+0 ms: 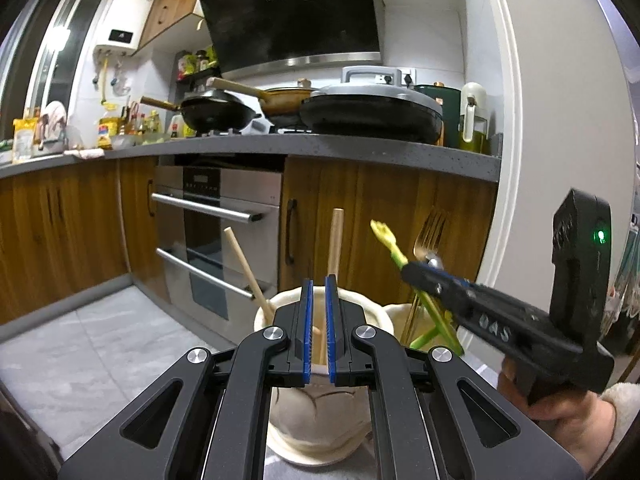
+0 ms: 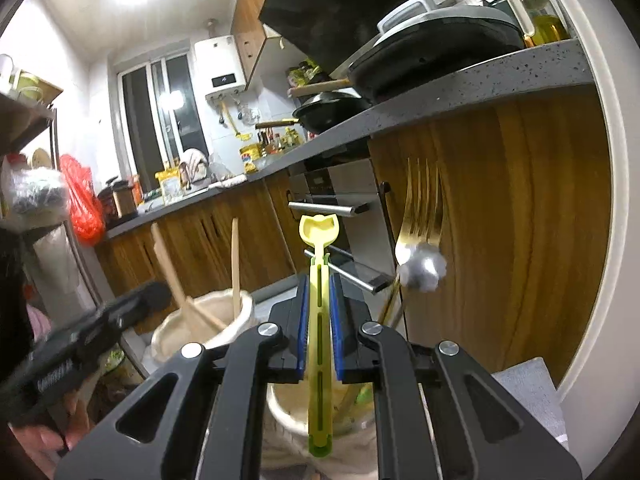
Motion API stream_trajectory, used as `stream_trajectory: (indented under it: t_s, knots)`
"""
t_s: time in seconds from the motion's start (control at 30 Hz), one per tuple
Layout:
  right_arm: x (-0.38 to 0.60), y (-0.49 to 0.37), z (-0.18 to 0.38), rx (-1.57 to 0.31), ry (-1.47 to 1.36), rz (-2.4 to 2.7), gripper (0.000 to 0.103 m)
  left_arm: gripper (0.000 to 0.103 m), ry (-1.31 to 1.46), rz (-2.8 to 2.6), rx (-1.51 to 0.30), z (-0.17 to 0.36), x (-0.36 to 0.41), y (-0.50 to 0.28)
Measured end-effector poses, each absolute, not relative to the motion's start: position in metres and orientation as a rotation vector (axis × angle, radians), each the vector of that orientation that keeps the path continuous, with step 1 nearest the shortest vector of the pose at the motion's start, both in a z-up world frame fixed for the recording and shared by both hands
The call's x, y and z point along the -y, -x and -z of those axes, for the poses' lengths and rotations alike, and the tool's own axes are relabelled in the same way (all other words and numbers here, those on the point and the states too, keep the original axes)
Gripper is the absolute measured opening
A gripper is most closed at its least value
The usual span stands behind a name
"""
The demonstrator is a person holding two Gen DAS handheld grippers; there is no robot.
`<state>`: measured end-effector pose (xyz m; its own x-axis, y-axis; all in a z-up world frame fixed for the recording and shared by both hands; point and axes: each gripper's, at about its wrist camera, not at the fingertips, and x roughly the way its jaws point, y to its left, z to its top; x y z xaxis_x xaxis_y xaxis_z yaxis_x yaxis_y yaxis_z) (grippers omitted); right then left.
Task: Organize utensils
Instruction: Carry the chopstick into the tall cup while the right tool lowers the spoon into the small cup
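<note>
Rising behind everything, the wooden kitchen cabinets (image 1: 60, 224) carry a grey countertop (image 1: 280, 146). Below the grippers stand two cream ceramic holders: the left holder (image 1: 320, 412) holds two wooden utensils (image 1: 335, 240), the right holder (image 1: 402, 314) a gold fork (image 2: 422, 208). The left gripper (image 1: 319, 320) hovers over its holder, blue pads nearly together with a narrow gap, gripping nothing visible. The right gripper (image 2: 320, 320) is clamped on a yellow-green slotted utensil (image 2: 320, 320) above the right holder.
</note>
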<state>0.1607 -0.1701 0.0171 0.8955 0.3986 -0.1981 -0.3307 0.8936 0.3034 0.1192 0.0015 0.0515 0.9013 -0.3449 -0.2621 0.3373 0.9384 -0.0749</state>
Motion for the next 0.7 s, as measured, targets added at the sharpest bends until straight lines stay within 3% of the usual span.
stream_trajectory:
  t_s: [0.7]
  knots:
    - [0.175,-0.133,-0.025,-0.188,-0.175,-0.359,0.010,0.007,0.053,0.385,-0.295,-0.048,-0.006,-0.106]
